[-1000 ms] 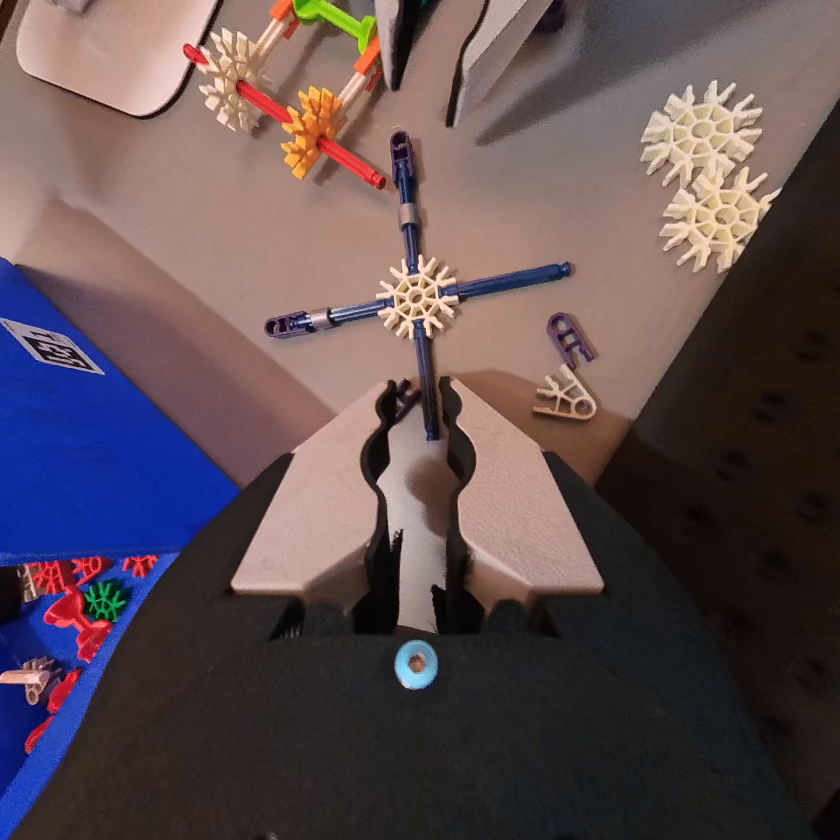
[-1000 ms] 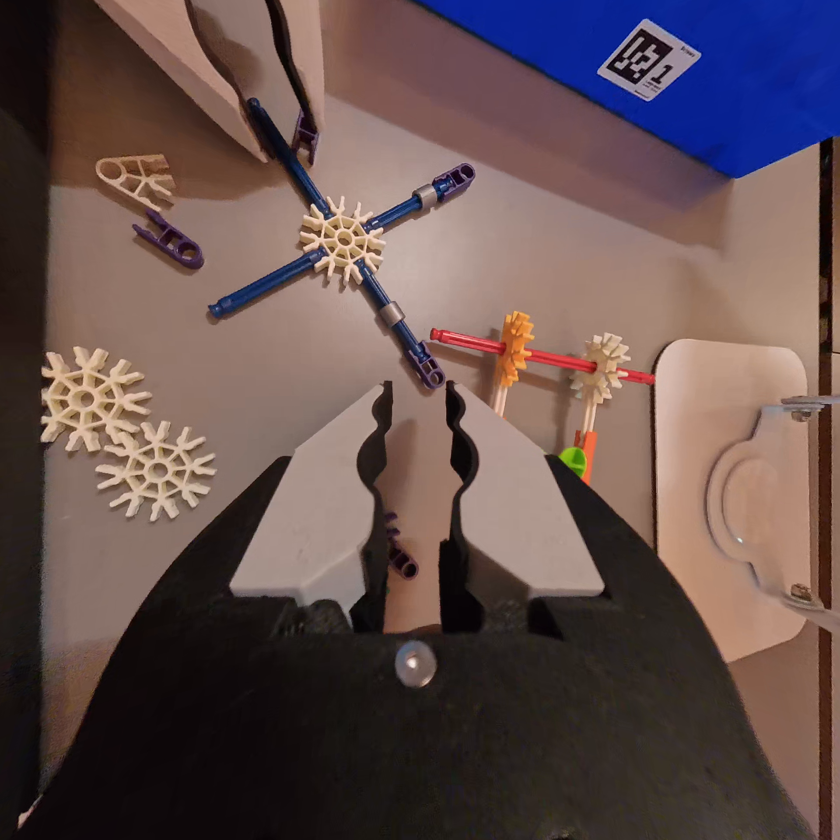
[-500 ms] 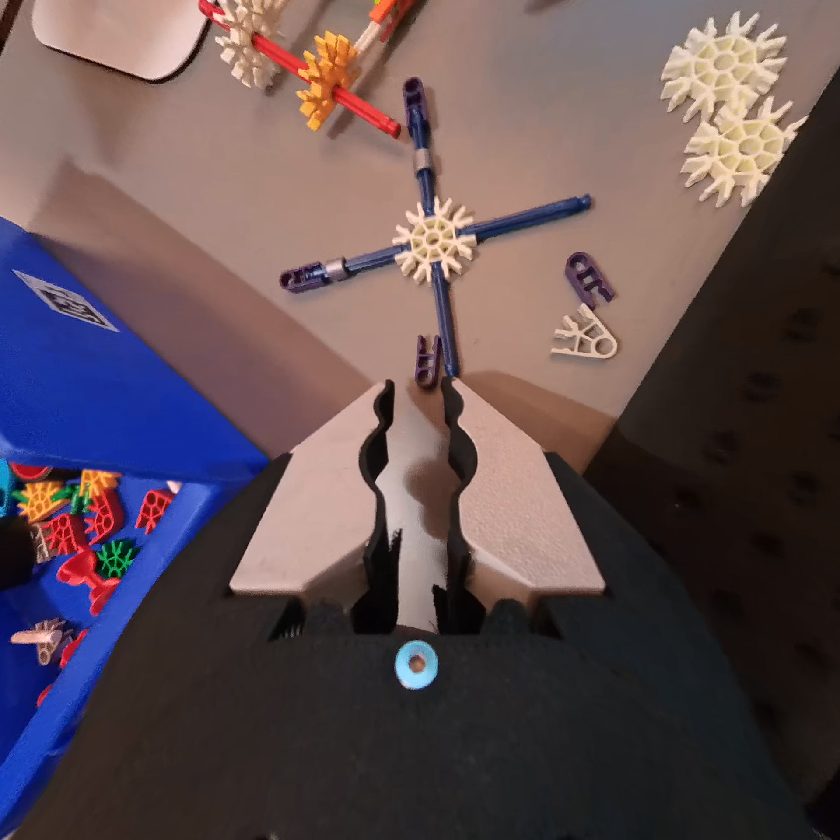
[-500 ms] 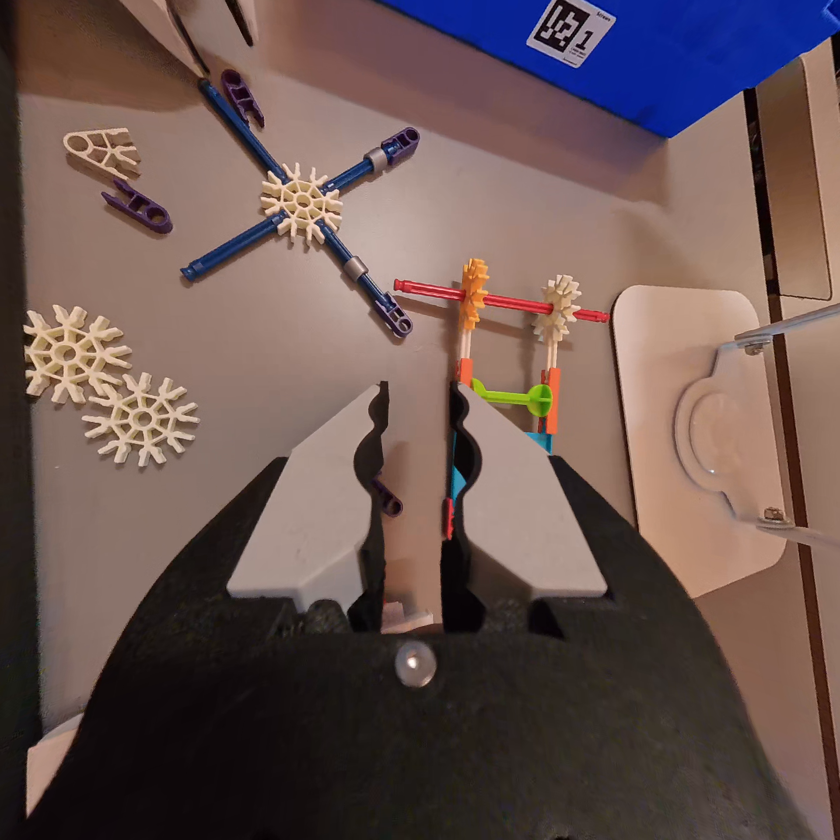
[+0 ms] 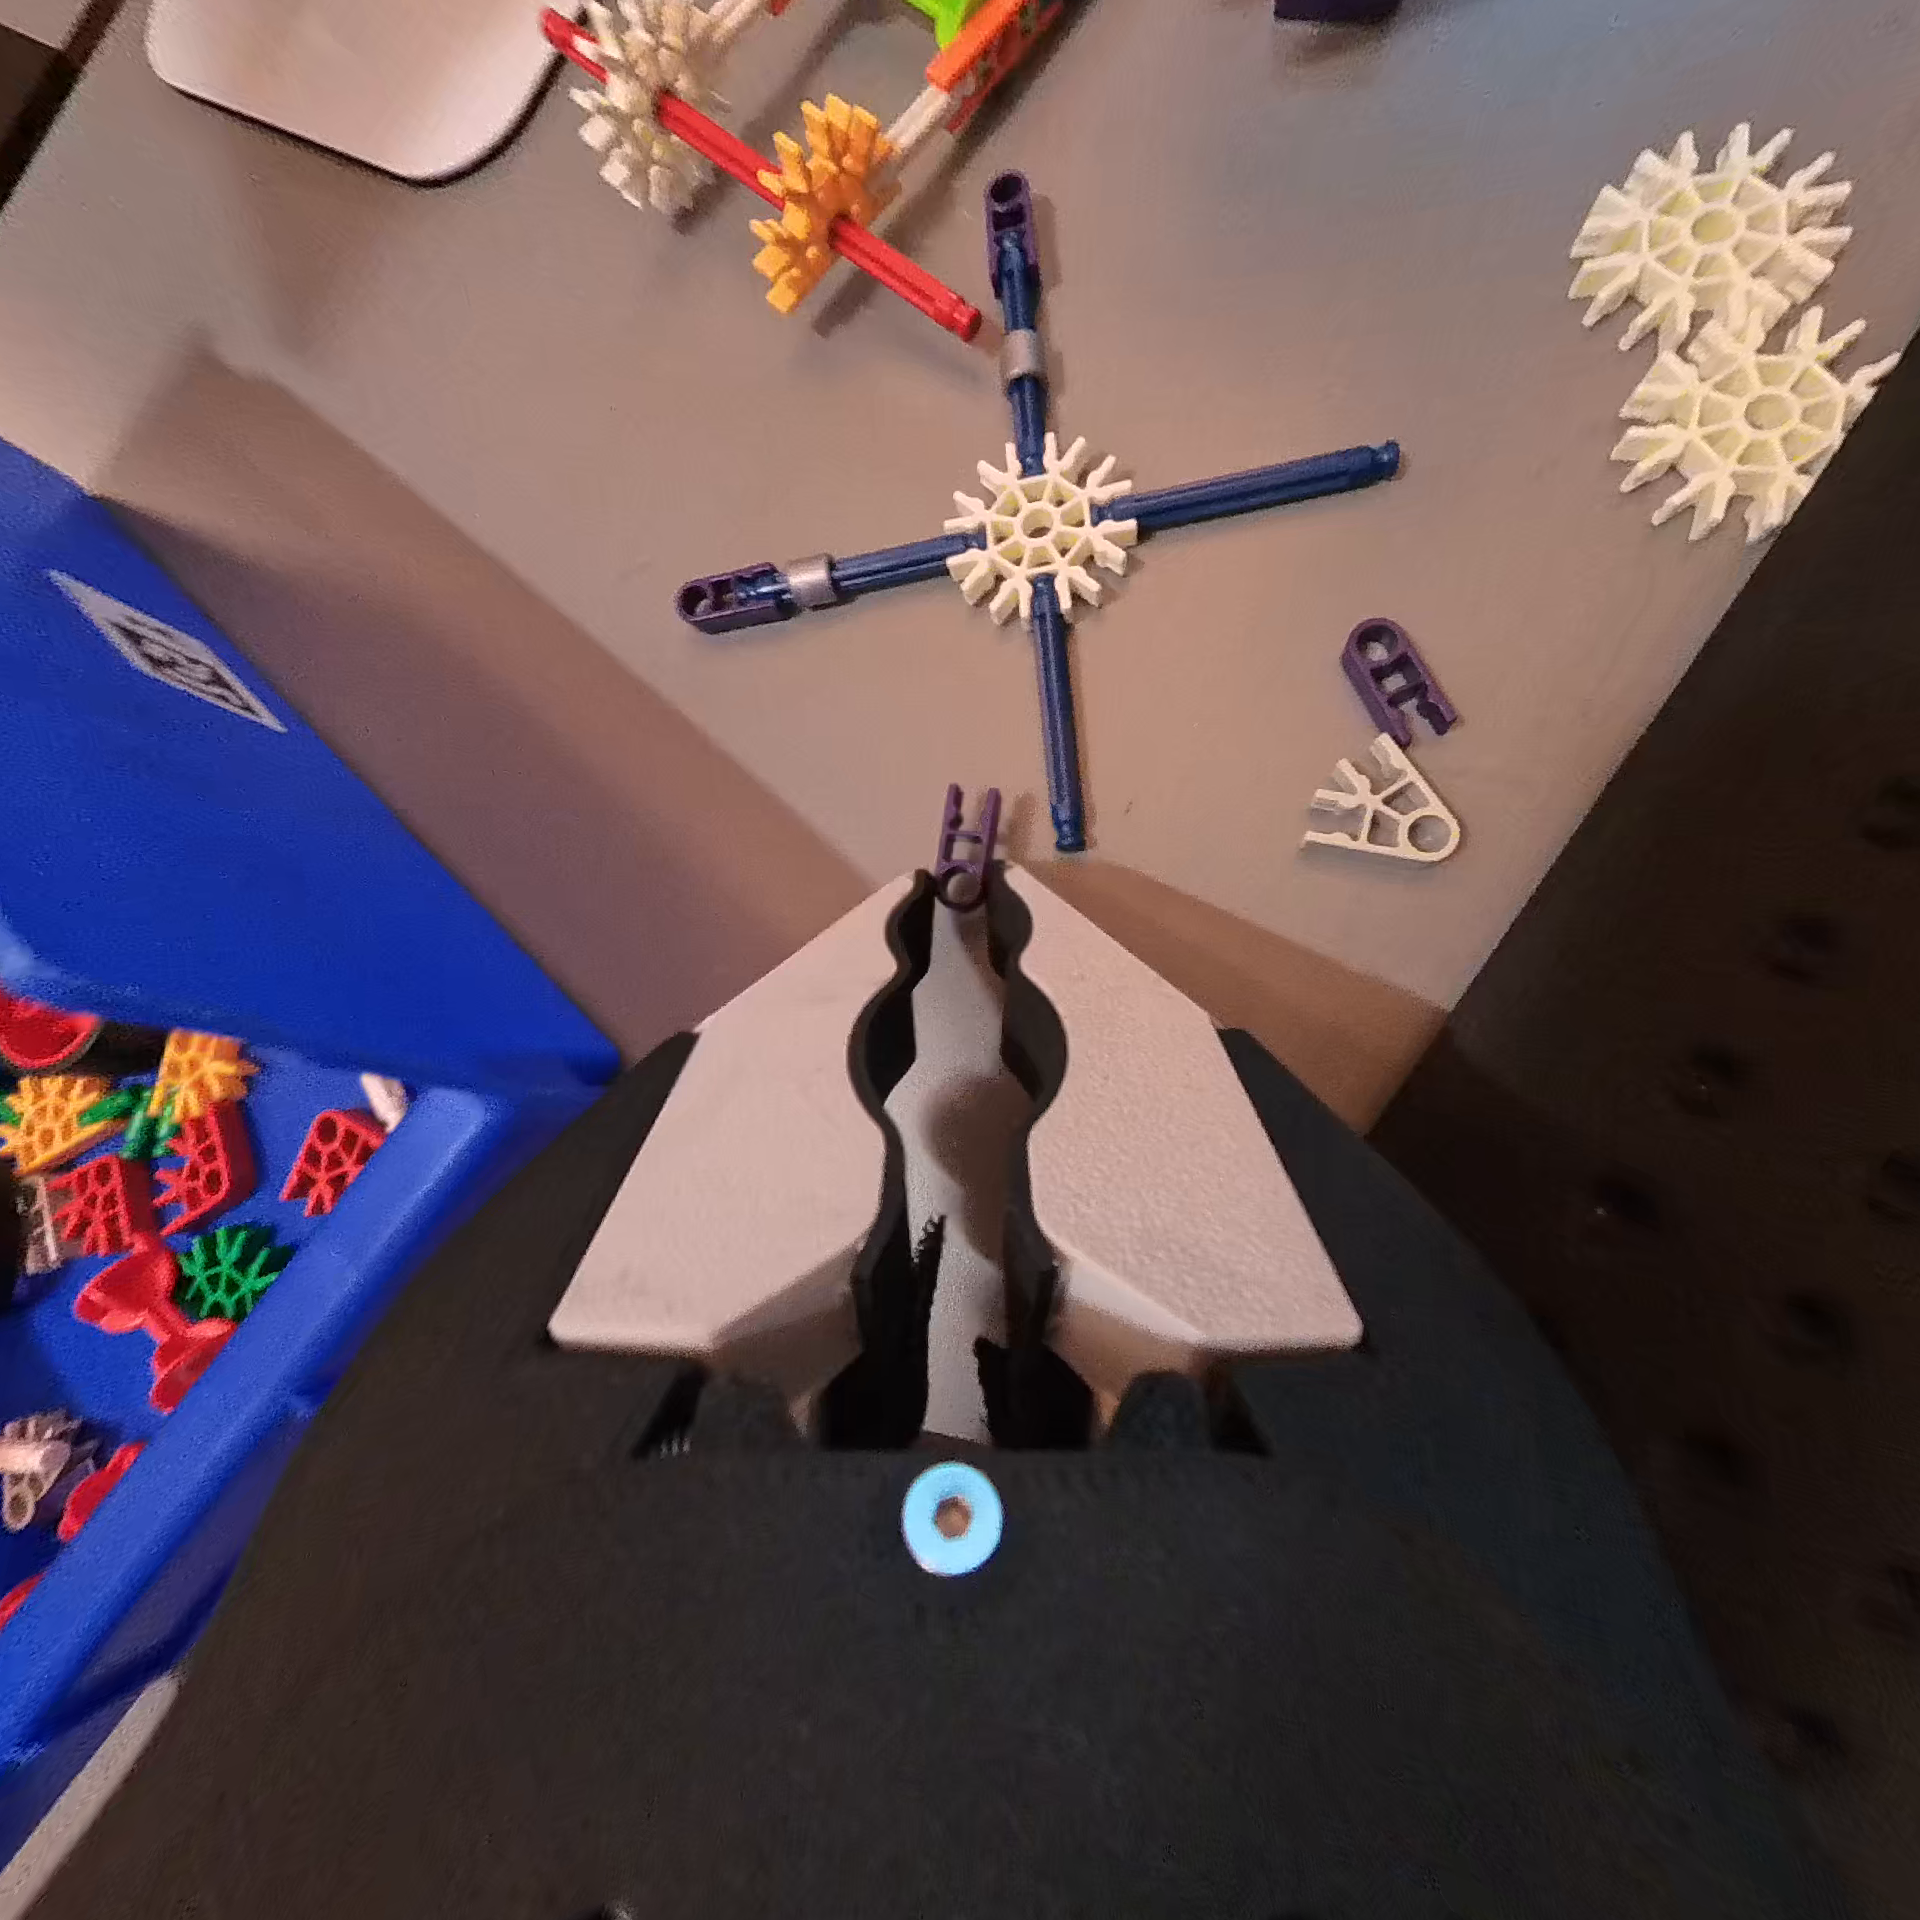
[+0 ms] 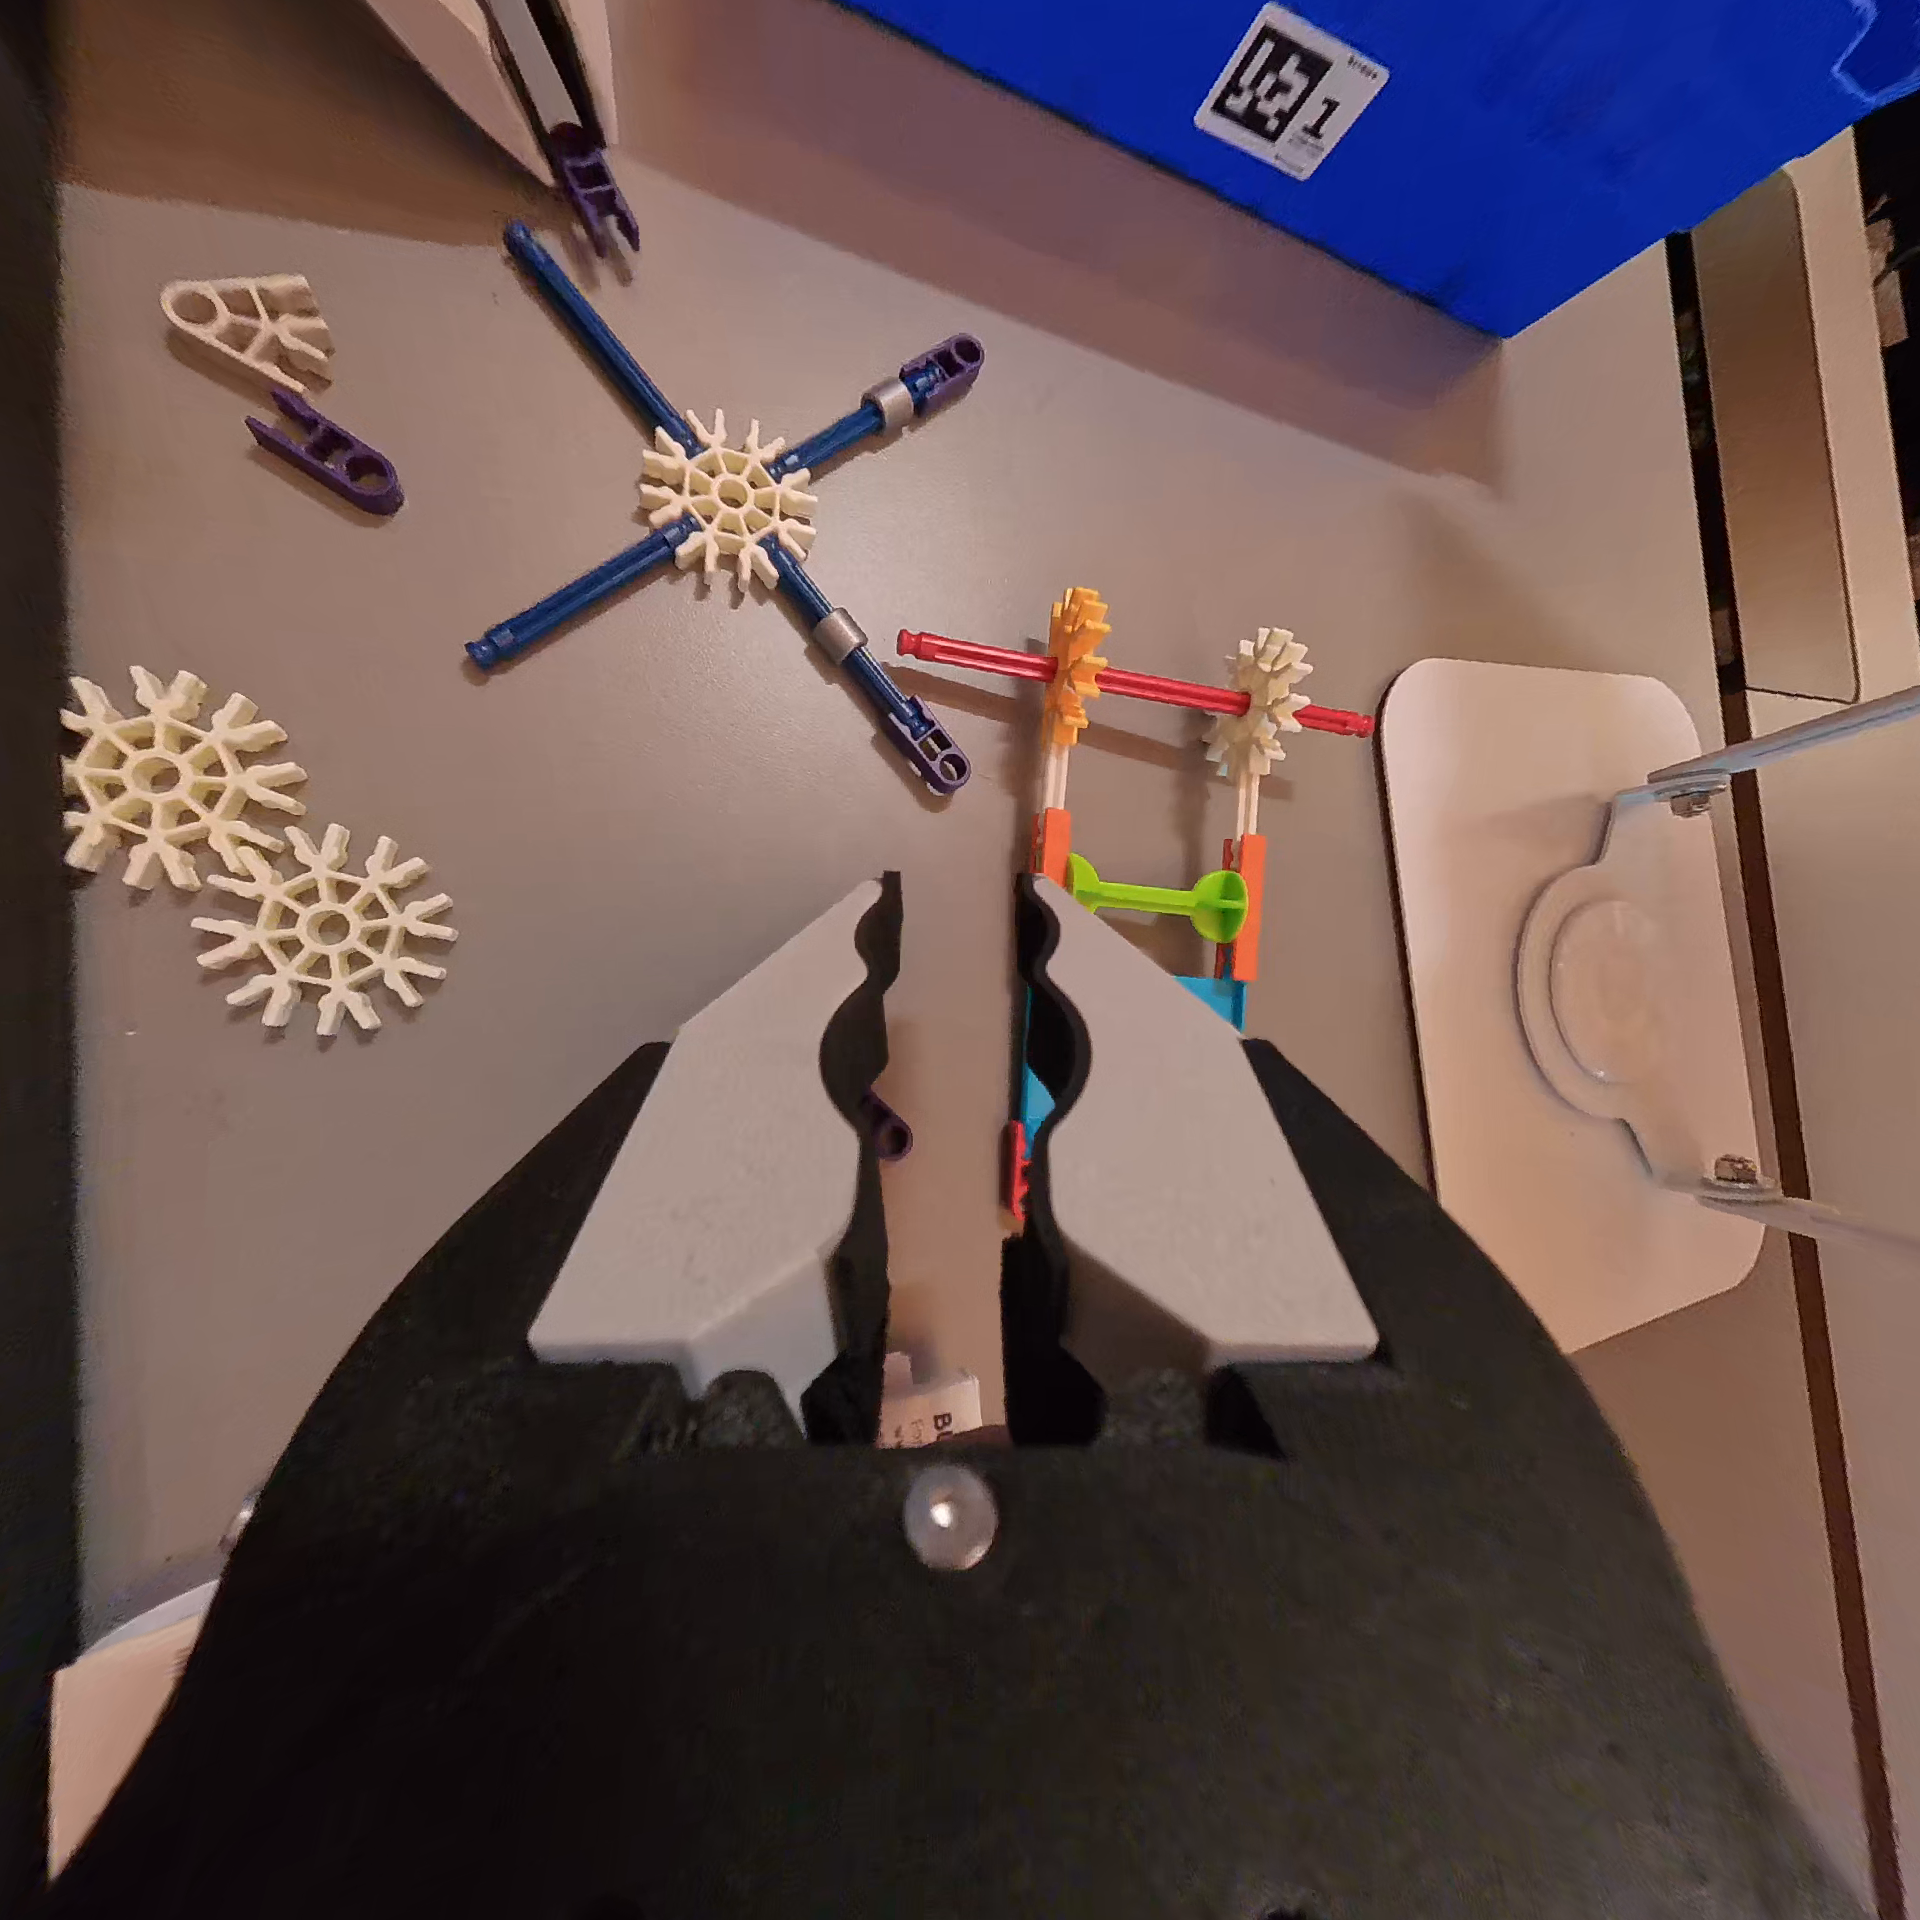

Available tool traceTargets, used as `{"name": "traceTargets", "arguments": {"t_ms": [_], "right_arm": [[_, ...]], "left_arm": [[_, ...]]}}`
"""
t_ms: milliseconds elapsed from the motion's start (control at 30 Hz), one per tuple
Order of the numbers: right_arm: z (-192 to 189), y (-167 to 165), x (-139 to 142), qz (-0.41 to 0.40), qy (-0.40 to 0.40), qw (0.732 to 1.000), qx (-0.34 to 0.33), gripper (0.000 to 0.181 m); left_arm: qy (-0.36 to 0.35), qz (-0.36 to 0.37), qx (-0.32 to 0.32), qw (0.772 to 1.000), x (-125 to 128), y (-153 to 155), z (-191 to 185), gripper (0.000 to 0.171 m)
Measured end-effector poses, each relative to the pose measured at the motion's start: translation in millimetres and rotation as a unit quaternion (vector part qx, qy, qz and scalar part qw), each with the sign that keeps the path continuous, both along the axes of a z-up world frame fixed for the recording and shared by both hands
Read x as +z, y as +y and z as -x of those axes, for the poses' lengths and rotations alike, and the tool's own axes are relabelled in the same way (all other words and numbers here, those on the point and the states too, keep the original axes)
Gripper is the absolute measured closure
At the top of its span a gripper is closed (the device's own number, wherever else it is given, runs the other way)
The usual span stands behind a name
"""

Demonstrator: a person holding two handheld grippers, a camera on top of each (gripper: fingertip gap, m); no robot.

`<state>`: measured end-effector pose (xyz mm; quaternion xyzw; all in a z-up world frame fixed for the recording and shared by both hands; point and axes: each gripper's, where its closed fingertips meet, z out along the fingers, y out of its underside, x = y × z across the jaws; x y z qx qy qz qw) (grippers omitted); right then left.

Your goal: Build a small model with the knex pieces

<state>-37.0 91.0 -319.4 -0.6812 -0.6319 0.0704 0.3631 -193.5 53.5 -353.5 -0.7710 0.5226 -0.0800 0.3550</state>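
Centrally, left gripper (image 5: 964, 883) clamped on a small purple clip (image 5: 968, 844) at its fingertips, just beside the bare end of a blue rod cross with cream snowflake hub (image 5: 1039, 530), right gripper (image 6: 956, 894) parted and holding nothing, hovering near the colourful rod frame (image 6: 1153, 800), grey table (image 6: 582, 1091), blue bin (image 5: 197, 831) at the left.

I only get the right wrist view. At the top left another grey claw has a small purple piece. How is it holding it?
Observer: Its own camera shows the left gripper shut on the ring end of the purple clip; the forked end sticks out ahead.
Operator: I see only the outside of the blue bin. Anything inside?
Observer: Yes, loose building pieces: red ones, a green spoked one and an orange spoked one.
Operator: And the dark strip along my left edge?
Observer: In the left wrist view it is a dark surface dotted with small holes, beside the table.
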Motion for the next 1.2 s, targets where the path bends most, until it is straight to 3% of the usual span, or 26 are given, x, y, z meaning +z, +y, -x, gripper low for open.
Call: {"name": "traceTargets", "arguments": {"t_ms": [233, 333, 500, 700, 833, 967, 1133, 1200], "right_arm": [[36, -40, 15, 0.078, 0.08, 0.993, 0.049, 0.162], [47, -47, 13, 0.133, 0.117, 0.984, 0.015, 0.159], [55, -45, 29, 0.226, 0.232, 0.945, -0.029, 0.159], [49, -45, 51, 0.26, 0.29, 0.921, -0.001, 0.174], [31, -41, 51, 0.261, 0.268, 0.927, -0.001, 0.177], [7, -56, 17, 0.302, 0.146, 0.942, 0.023, 0.177], [-3, -84, -16, 0.383, 0.036, 0.919, 0.084, 0.177], [-6, -87, -28, 0.408, 0.002, 0.909, 0.087, 0.177]], "left_arm": [[-0.049, -0.046, -0.029, 0.997, 28, -11, -39, 0.163], [-0.076, -0.077, -0.04, 0.993, 38, -12, -66, 0.164], [-0.032, -0.233, -0.068, 0.969, 58, -4, -92, 0.164], [-0.044, -0.302, -0.087, 0.948, 83, -2, -112, 0.164], [-0.042, -0.293, -0.108, 0.949, 80, -2, -125, 0.167], [-0.022, -0.247, -0.149, 0.957, 66, -9, -126, 0.156], [0.02, -0.191, -0.225, 0.955, 43, -18, -109, 0.157], [0.037, -0.165, -0.226, 0.959, 35, -11, -99, 0.154]]}}
